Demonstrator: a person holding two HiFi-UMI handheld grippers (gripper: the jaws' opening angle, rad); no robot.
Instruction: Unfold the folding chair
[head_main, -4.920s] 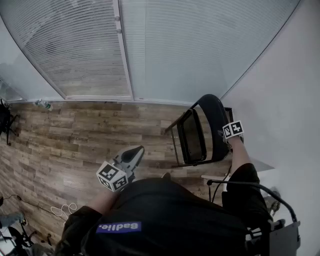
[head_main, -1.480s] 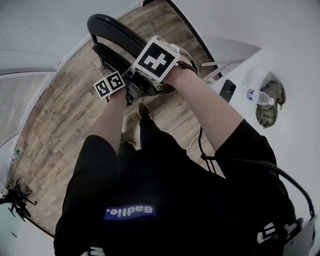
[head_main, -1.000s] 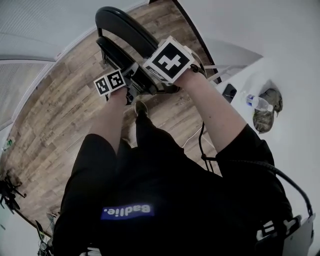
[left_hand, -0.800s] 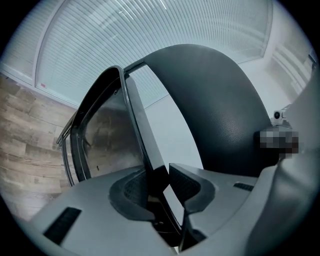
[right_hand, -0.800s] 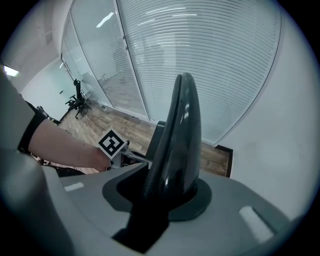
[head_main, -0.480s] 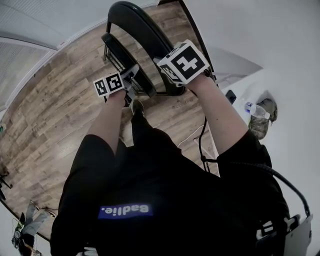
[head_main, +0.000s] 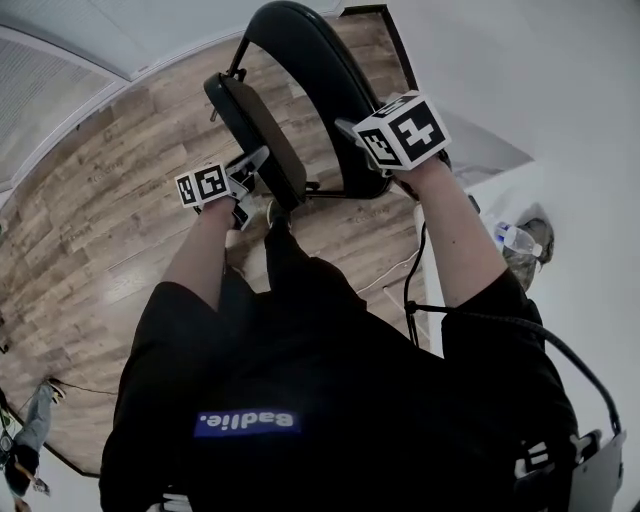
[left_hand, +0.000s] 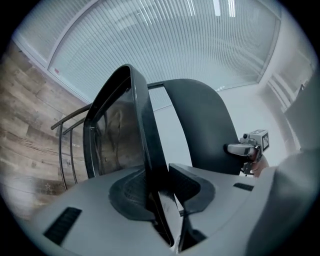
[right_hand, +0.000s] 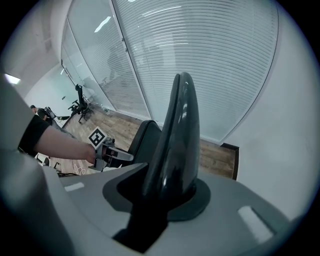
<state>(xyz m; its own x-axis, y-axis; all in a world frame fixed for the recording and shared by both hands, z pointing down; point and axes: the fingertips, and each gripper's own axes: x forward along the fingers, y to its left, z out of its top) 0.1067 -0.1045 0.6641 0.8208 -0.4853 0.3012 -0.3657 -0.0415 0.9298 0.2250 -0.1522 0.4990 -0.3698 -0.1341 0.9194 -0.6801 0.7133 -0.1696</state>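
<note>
The black folding chair stands on the wooden floor, partly opened. Its curved backrest (head_main: 315, 70) rises at the right and the seat (head_main: 255, 120) tilts away to the left. My left gripper (head_main: 252, 166) is shut on the seat's near edge (left_hand: 145, 145), which runs up between the jaws. Across the gap, my right gripper (head_main: 362, 135) is shut on the backrest's top rim (right_hand: 176, 135). In the left gripper view, the right gripper (left_hand: 244, 148) shows beside the backrest (left_hand: 200, 125). The left gripper (right_hand: 111, 154) shows beside the seat (right_hand: 142, 140) in the right gripper view.
A white table (head_main: 560, 190) at the right carries a water bottle (head_main: 510, 238) and a crumpled bag (head_main: 538, 240). A cable (head_main: 395, 278) lies on the floor by the person's shoe (head_main: 277, 213). Blinds behind glass (left_hand: 190, 45) stand beyond the chair.
The left gripper has drawn the seat leftward, away from the backrest, and the gap between them has widened. The right gripper has stayed on the backrest.
</note>
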